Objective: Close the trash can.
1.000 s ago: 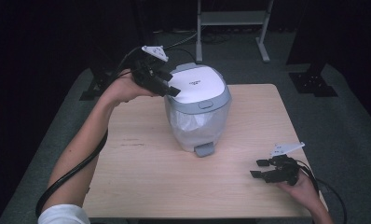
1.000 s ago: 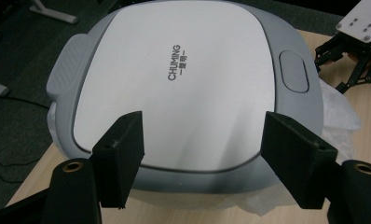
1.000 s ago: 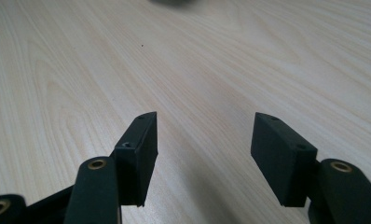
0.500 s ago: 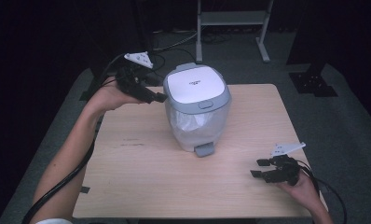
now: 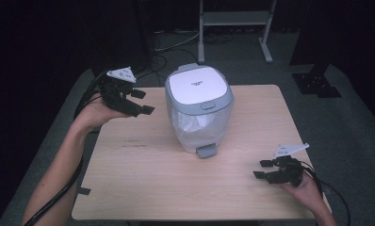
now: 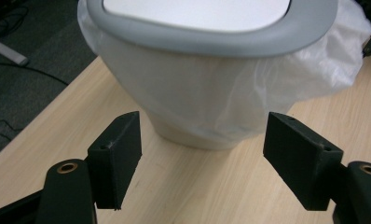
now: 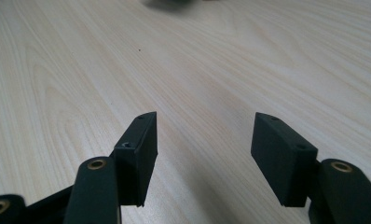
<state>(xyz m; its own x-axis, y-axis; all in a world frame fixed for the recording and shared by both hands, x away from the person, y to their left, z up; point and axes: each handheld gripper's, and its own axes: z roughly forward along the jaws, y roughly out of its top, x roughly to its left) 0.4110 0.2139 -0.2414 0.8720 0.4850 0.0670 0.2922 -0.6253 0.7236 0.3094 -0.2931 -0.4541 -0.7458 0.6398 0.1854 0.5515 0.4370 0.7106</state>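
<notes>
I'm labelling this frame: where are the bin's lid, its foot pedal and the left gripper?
lid [image 5: 198, 84], high view, white top panel
foot pedal [image 5: 206, 151], high view, grey tab
left gripper [image 5: 142, 101], high view, between its open fingers

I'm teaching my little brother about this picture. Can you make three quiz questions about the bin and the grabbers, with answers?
1. True or false: the bin's lid is shut.
2. Which gripper is nearer the bin? A: left B: right
3. Fill in: a clear plastic ____ hangs out under the lid's rim.

Key
1. True. The lid lies flat on top.
2. A. The left one is raised beside the bin; the right sits low near the table's front corner. Both are open and hold nothing.
3. Bag.
</notes>
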